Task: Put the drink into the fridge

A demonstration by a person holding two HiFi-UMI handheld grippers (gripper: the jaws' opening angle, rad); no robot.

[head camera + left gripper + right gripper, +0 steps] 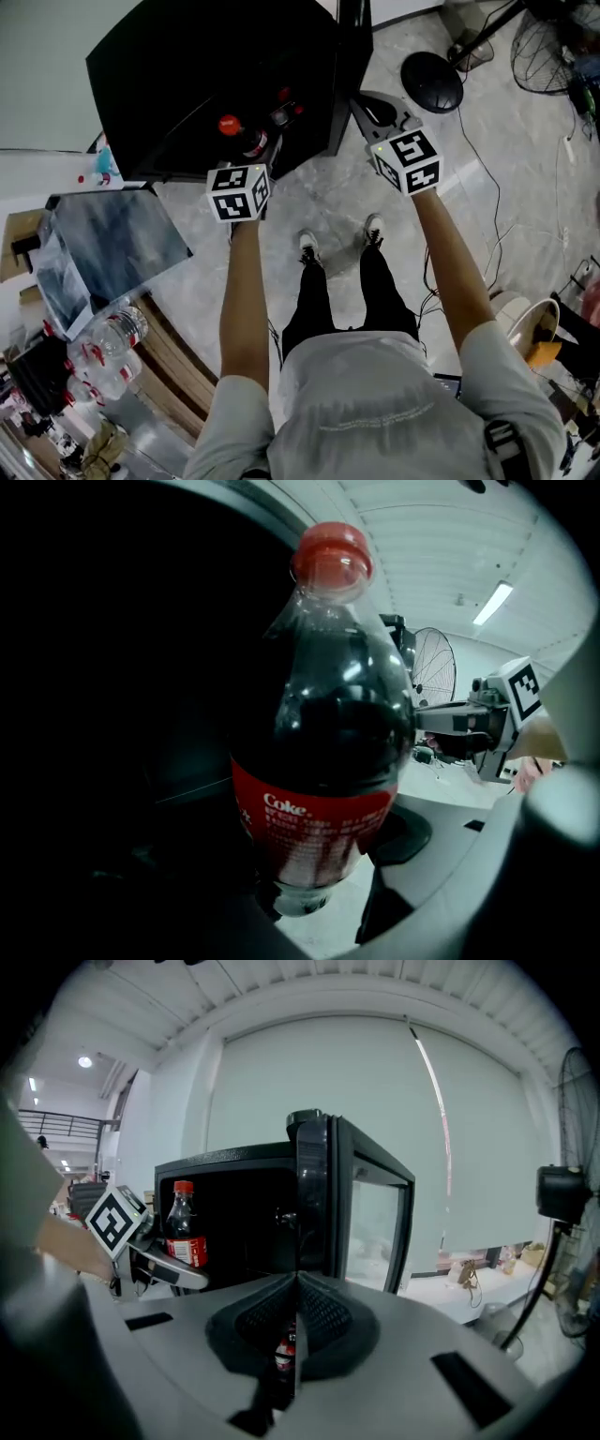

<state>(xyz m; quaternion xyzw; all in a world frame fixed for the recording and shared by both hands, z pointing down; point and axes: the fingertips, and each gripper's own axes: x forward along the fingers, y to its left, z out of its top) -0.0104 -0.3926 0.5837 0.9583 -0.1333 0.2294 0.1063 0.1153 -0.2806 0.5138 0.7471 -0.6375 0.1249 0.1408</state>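
Coke bottle [323, 761] upright at frame centre, cap up, in left gripper's [255, 150] pinch; right gripper [295, 1335] jaws together.

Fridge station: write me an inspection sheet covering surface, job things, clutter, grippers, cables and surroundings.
Surface: grey marbled floor; no table in use.
Job's things: Coke bottle, upright with its red cap on; black fridge with its door open.
Clutter: plastic water bottles at the person's left; round fan base on the floor.
Grippers: left gripper has its jaws clamped on the Coke bottle at the fridge opening; right gripper has its jaws together, holding nothing, near the door's edge.
Cables: one thin cable trails over the floor on the right.
Surroundings: pale wall behind the fridge; standing fan at right.
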